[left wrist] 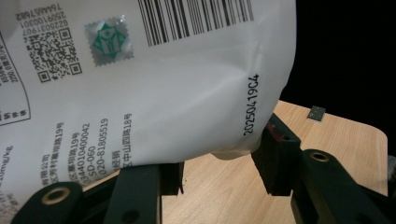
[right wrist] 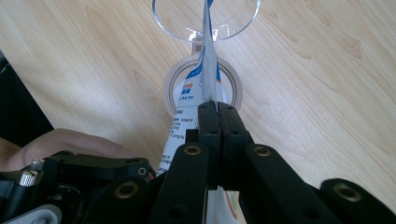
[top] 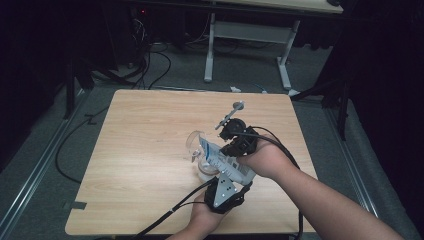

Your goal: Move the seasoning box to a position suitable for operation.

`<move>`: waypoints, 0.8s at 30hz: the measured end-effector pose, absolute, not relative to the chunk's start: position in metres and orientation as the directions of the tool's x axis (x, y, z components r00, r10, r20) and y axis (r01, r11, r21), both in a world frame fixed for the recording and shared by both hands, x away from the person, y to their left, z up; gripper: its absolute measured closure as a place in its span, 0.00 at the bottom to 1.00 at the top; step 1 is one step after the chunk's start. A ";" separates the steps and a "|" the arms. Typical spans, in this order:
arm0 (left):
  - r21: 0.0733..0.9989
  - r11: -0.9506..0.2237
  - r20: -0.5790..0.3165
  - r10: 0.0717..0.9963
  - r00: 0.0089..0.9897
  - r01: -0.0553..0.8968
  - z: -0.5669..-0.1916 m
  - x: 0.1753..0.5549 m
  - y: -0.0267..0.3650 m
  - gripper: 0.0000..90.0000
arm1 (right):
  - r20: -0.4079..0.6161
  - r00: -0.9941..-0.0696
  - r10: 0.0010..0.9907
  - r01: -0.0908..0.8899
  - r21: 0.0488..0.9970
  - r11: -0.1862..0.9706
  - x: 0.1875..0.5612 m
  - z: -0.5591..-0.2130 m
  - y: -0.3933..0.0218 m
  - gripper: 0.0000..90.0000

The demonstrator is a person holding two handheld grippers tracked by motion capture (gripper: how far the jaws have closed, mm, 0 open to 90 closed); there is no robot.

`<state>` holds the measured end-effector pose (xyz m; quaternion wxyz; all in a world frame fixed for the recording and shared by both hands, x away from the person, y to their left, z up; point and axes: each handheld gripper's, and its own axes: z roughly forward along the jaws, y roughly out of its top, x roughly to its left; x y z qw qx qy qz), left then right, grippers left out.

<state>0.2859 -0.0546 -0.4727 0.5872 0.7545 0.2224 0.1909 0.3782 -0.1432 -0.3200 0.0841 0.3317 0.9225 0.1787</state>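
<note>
Wooden table (top: 145, 150) carries a clear glass (right wrist: 205, 18) lying near its middle; above it a white printed pouch (left wrist: 154, 79) hangs between both tools, left gripper (left wrist: 217, 163) half-open around its bottom edge, right gripper (right wrist: 217, 112) clamped tight on its side seam

The pouch (top: 220, 161) stood between the two grippers over the middle of the table (top: 145, 150). The left gripper (top: 222, 192) lay on the near side of it, at the pouch's lower end, a jaw on either side of its bottom corner. The right gripper (top: 239, 142) came in from the right and farther back, pinching the pouch's edge. Beyond that gripper's jaws, a jar (right wrist: 202, 88) sat on the table under the pouch, and its flipped-up lid (right wrist: 205, 16) stood farther out, behind the pouch's far tip.
</note>
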 end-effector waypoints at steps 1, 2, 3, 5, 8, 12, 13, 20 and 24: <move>0.971 -0.211 0.026 0.560 0.828 0.112 -0.473 0.286 -0.055 0.64 | -0.037 -0.766 0.641 0.581 0.385 0.717 0.378 -0.320 -0.143 1.00; 0.971 -0.211 0.026 0.560 0.828 0.112 -0.473 0.286 -0.055 0.64 | -0.036 -0.766 0.642 0.583 0.384 0.716 0.378 -0.320 -0.143 1.00; 0.971 -0.211 0.026 0.560 0.828 0.112 -0.473 0.286 -0.055 0.64 | -0.035 -0.766 0.642 0.582 0.385 0.716 0.378 -0.320 -0.143 1.00; 0.971 -0.210 0.025 0.559 0.828 0.112 -0.473 0.286 -0.055 0.64 | -0.033 -0.766 0.642 0.583 0.384 0.716 0.379 -0.320 -0.143 1.00; 0.971 -0.210 0.026 0.560 0.828 0.112 -0.473 0.286 -0.054 0.64 | -0.031 -0.766 0.643 0.584 0.385 0.715 0.379 -0.320 -0.143 1.00; 0.971 -0.211 0.027 0.560 0.828 0.111 -0.473 0.286 -0.054 0.64 | -0.032 -0.766 0.643 0.585 0.383 0.716 0.379 -0.320 -0.143 1.00; 0.971 -0.211 0.027 0.560 0.828 0.111 -0.473 0.286 -0.054 0.64 | -0.032 -0.767 0.641 0.583 0.383 0.716 0.379 -0.320 -0.143 1.00; 0.972 -0.208 0.025 0.560 0.828 0.111 -0.473 0.286 -0.055 0.64 | -0.032 -0.766 0.642 0.587 0.373 0.719 0.380 -0.320 -0.142 1.00; 0.972 -0.206 0.026 0.561 0.828 0.110 -0.472 0.286 -0.054 0.64 | -0.031 -0.769 0.639 0.584 0.375 0.720 0.380 -0.320 -0.142 1.00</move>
